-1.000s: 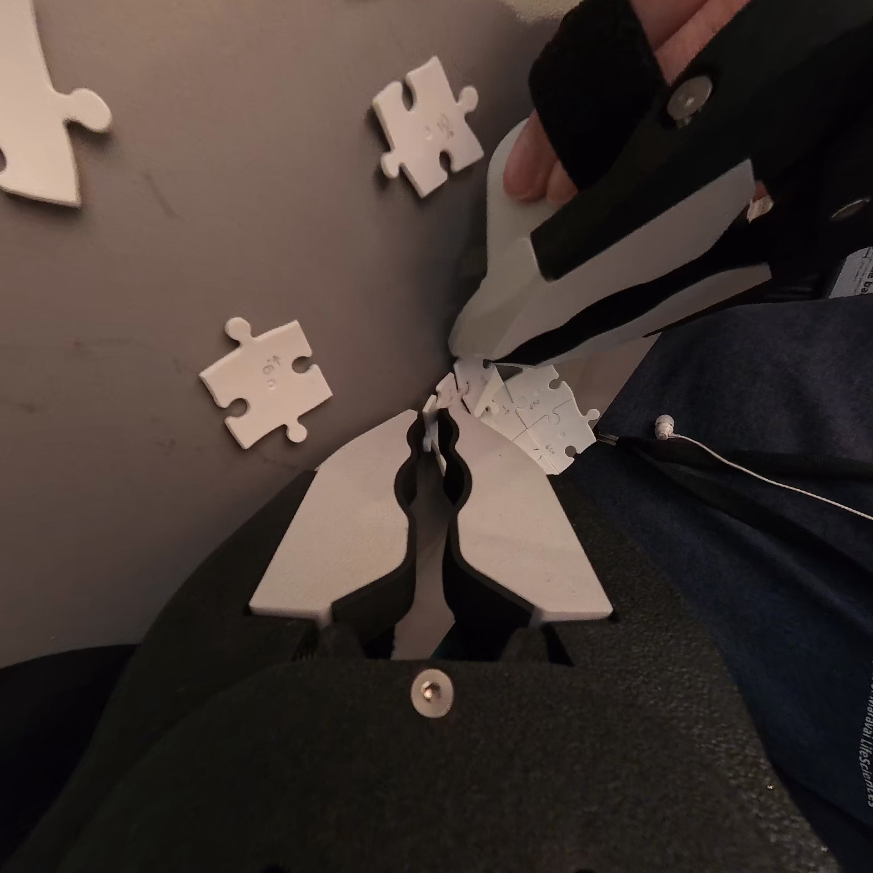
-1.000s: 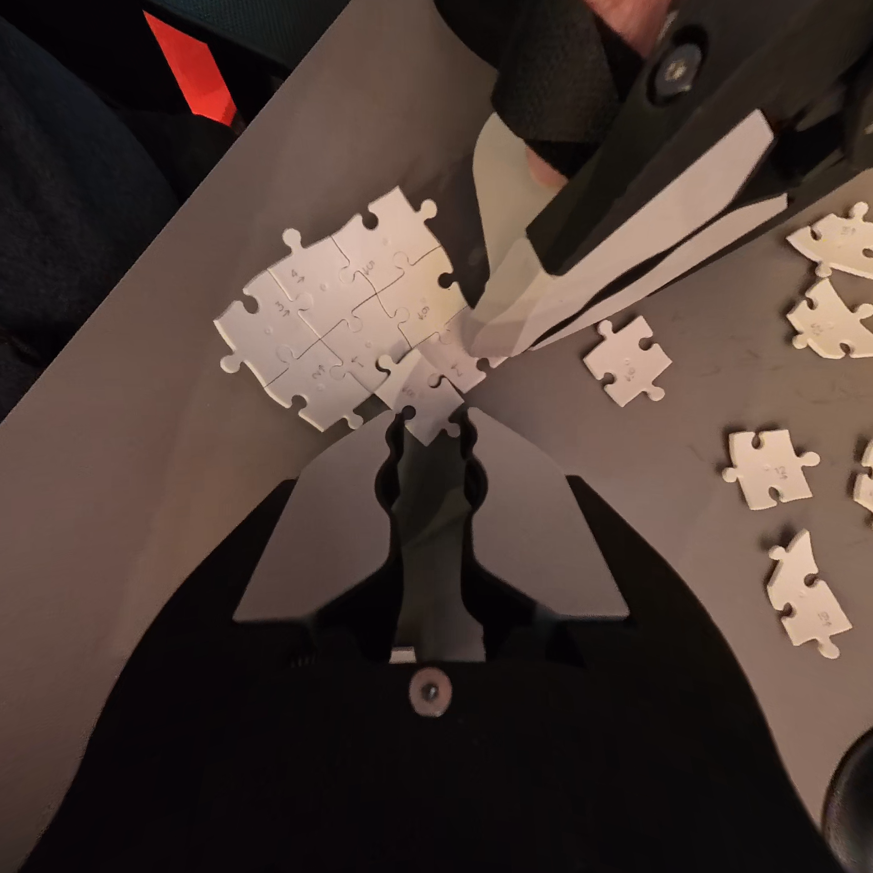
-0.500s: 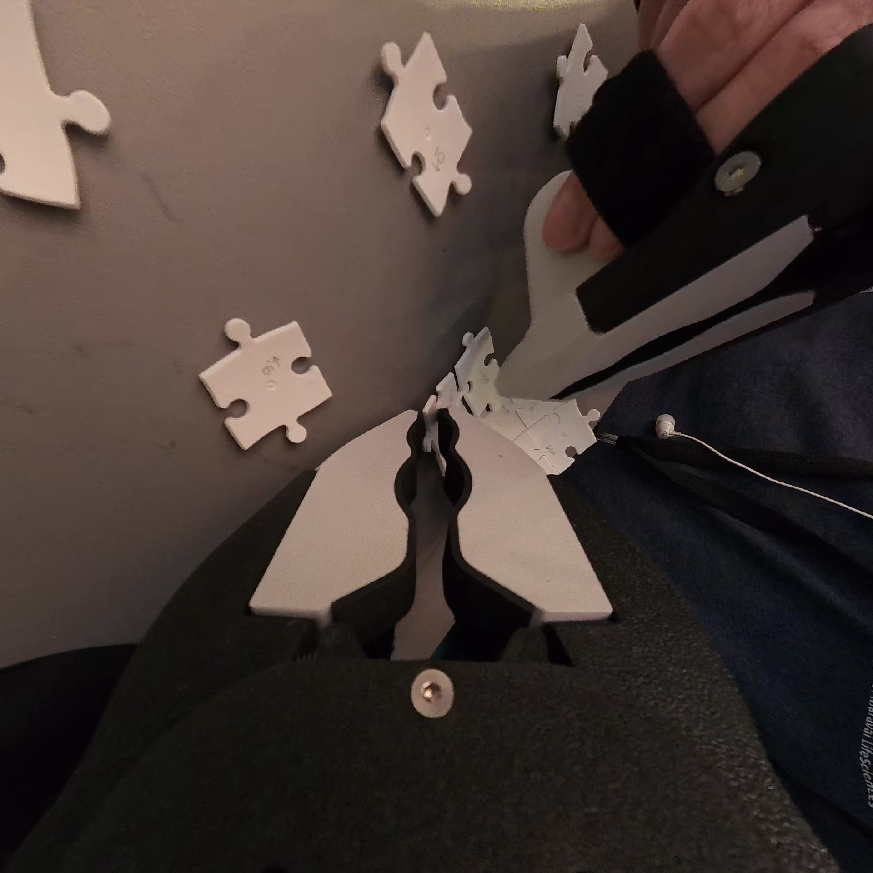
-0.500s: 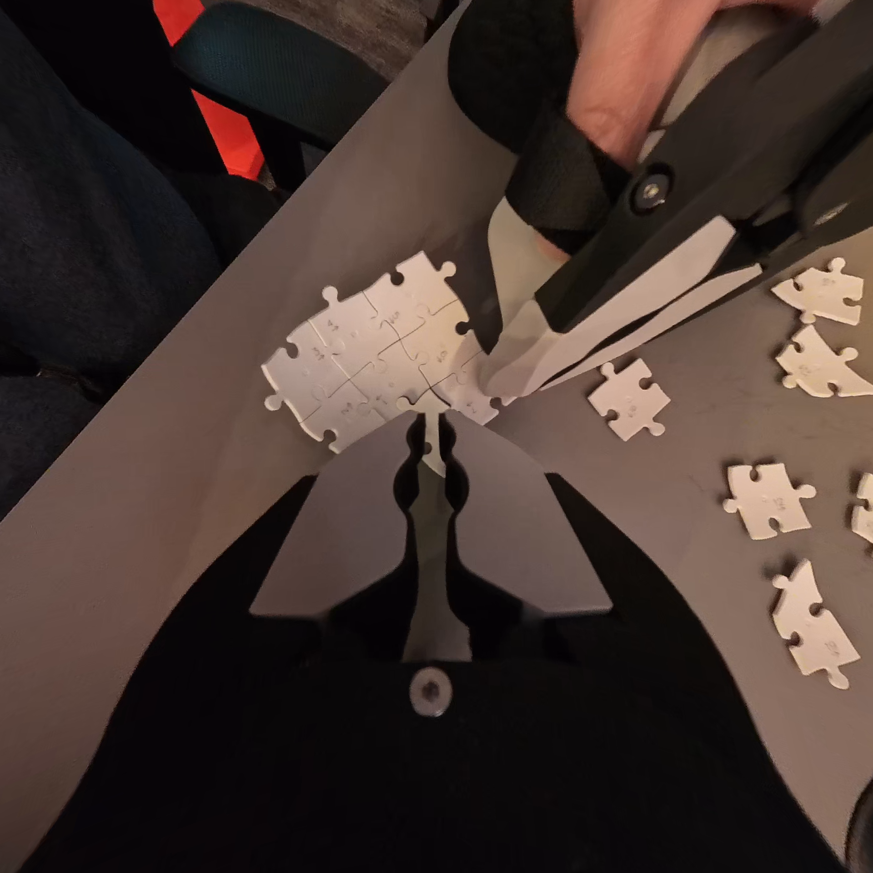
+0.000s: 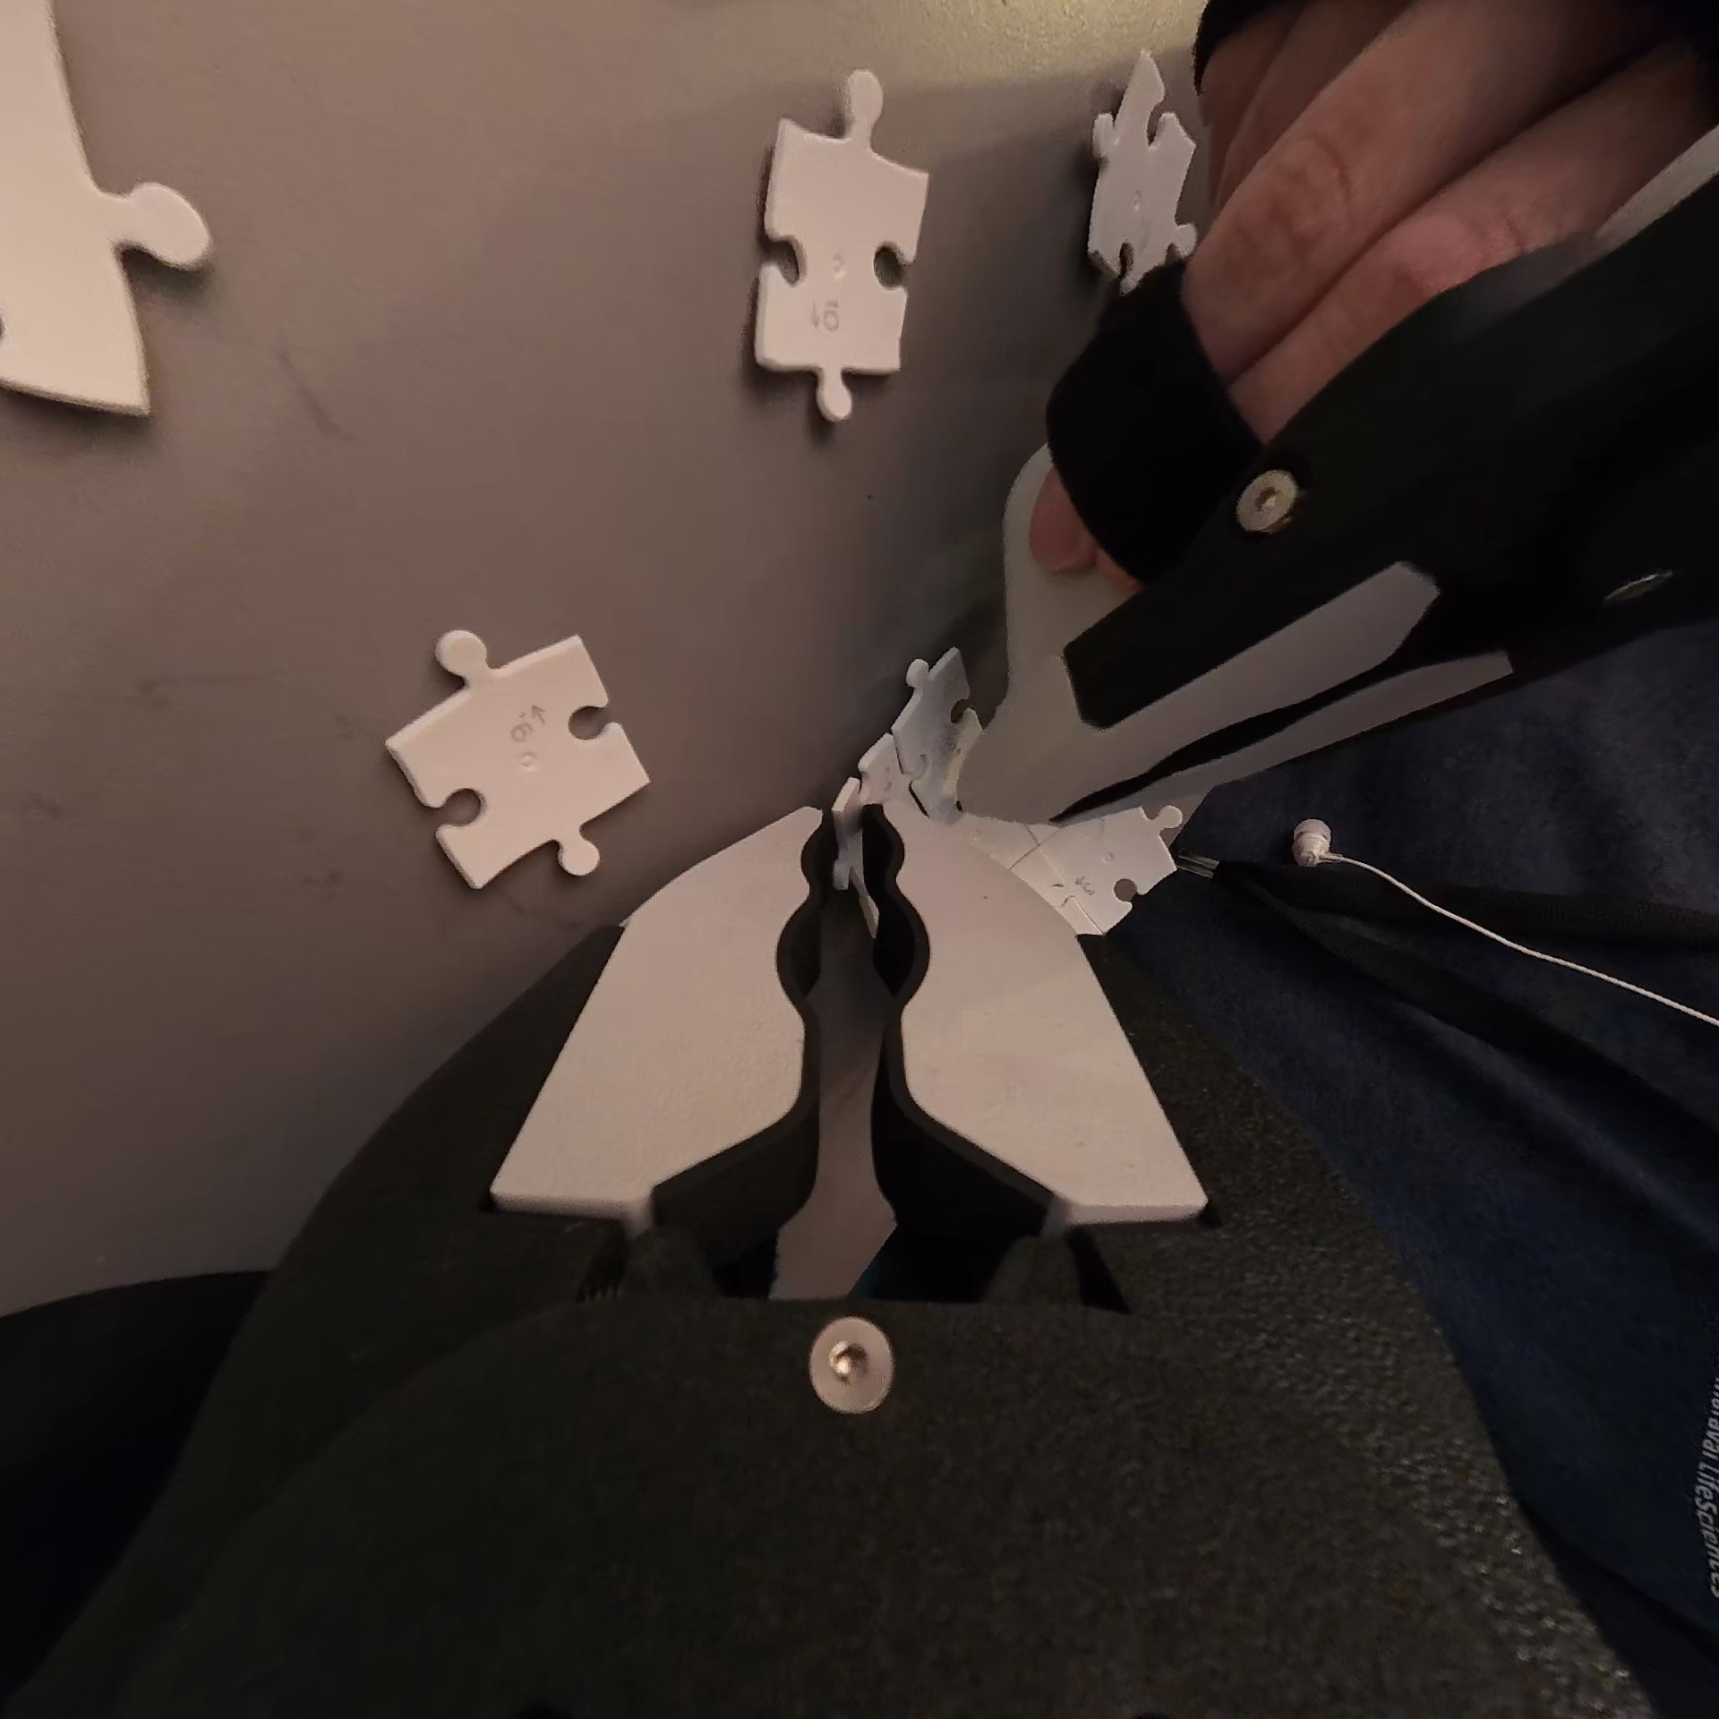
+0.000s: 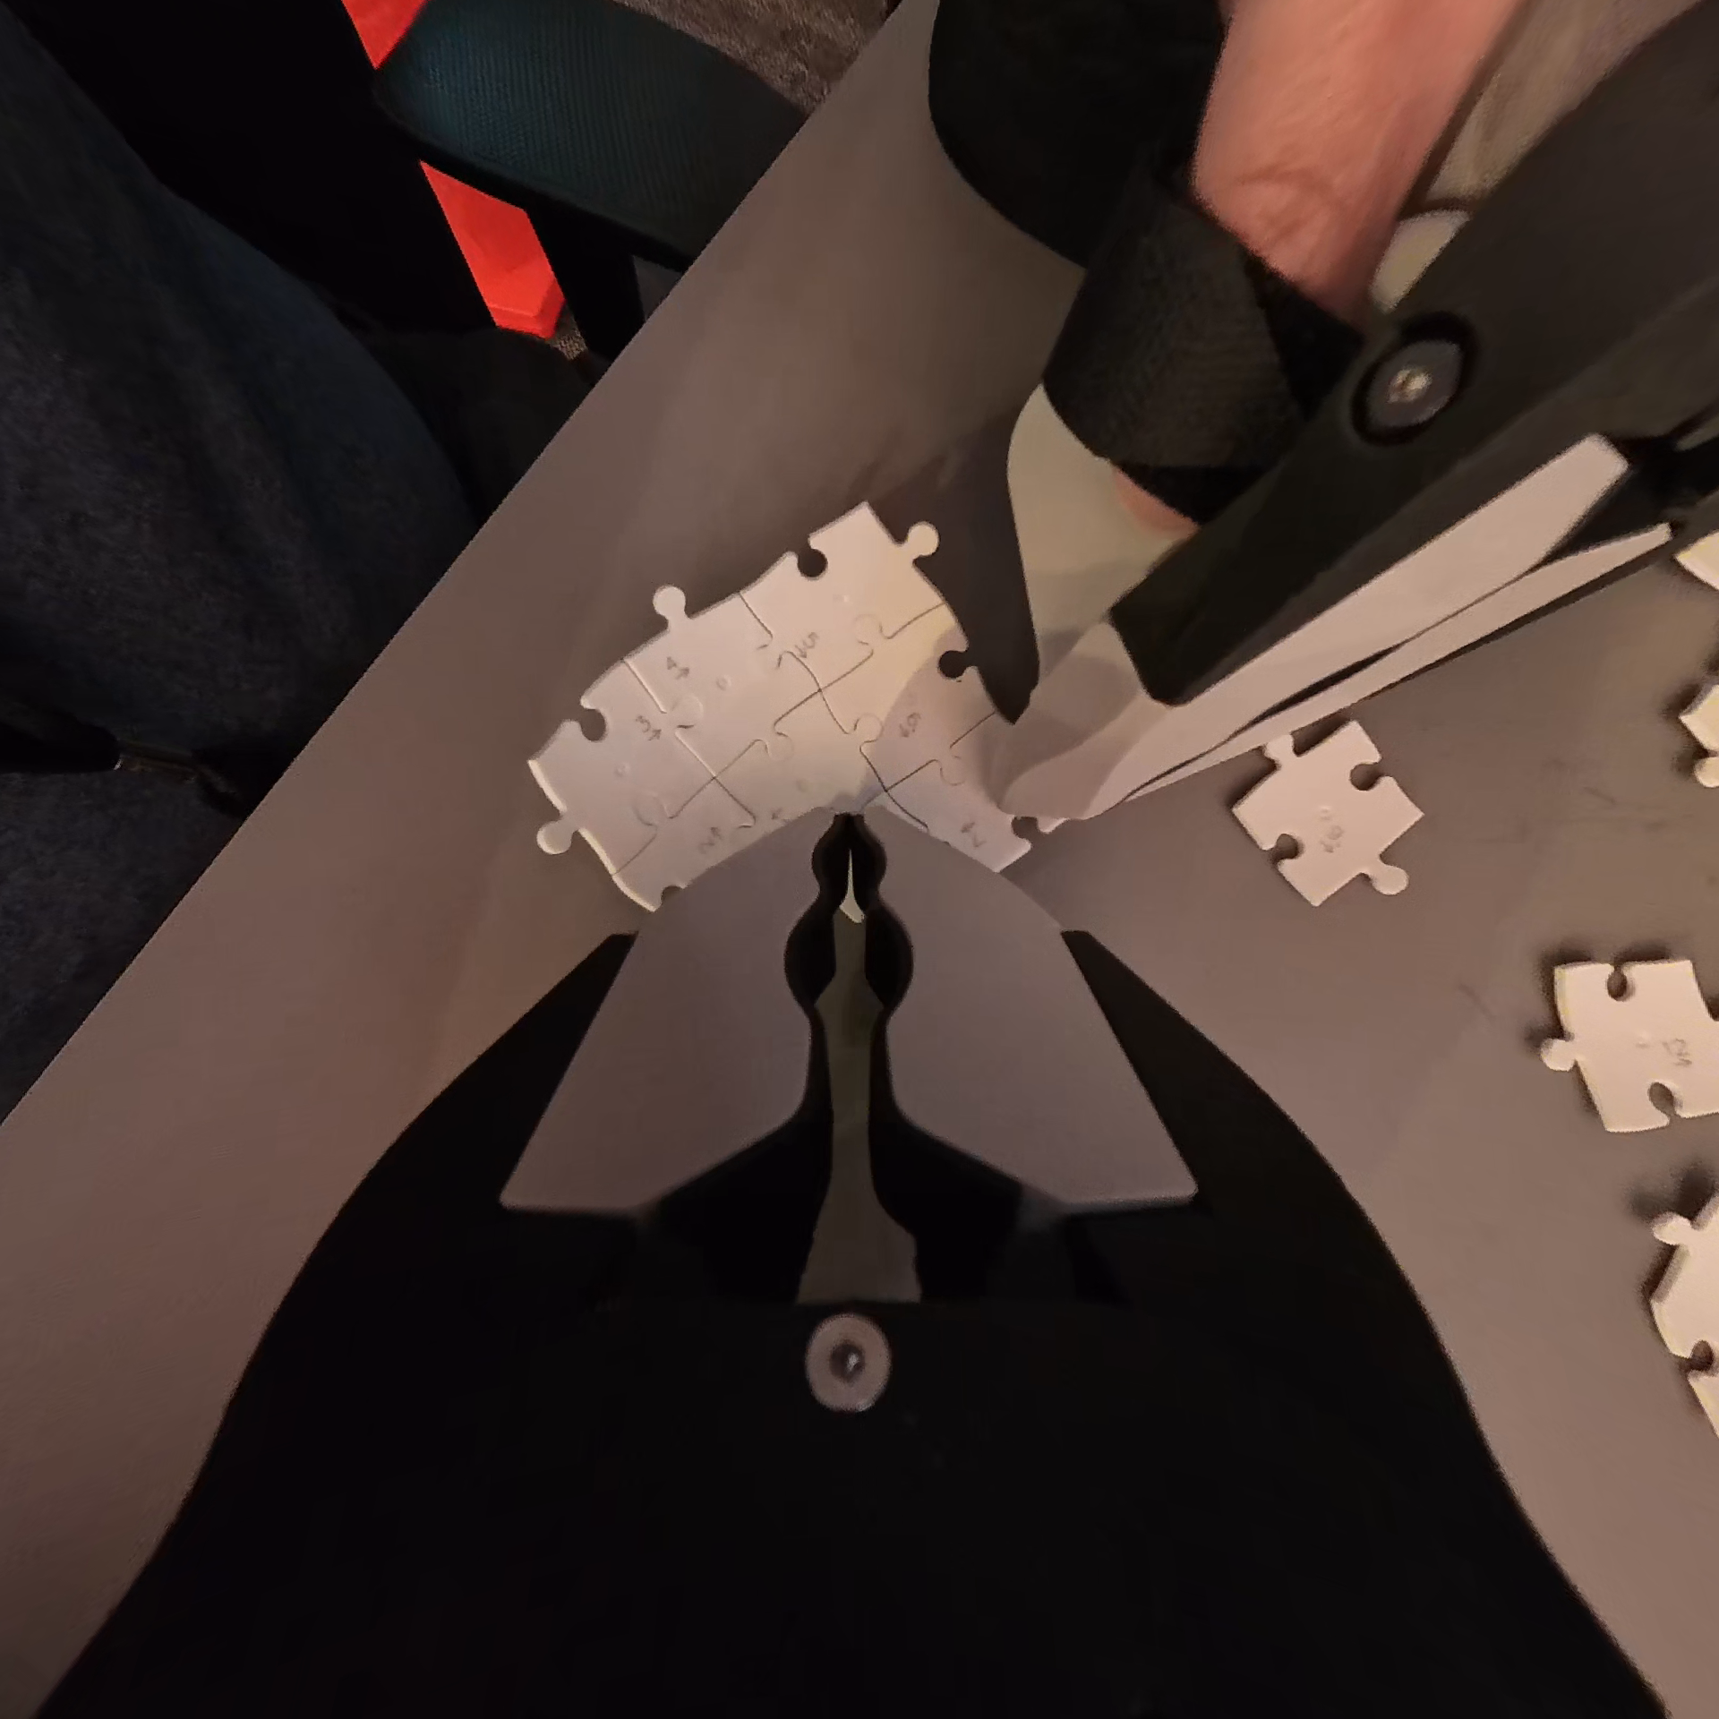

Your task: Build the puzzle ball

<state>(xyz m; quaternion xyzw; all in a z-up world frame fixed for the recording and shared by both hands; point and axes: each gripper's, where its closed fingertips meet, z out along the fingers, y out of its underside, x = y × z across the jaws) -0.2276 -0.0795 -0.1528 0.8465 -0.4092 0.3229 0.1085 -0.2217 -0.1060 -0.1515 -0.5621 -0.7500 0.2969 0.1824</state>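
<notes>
The left gripper (image 5: 848, 826) is pinched on the edge of the patch (image 6: 772, 716) of joined pieces, and the right gripper (image 6: 848, 837) is pinched on its near edge too. The patch sits near the table (image 6: 279, 977) edge. A hard squeeze or twist could pop pieces apart or push it off. Loose pieces (image 6: 1325, 811) lie nearby. A red thing (image 6: 484, 233) shows past the table.
</notes>
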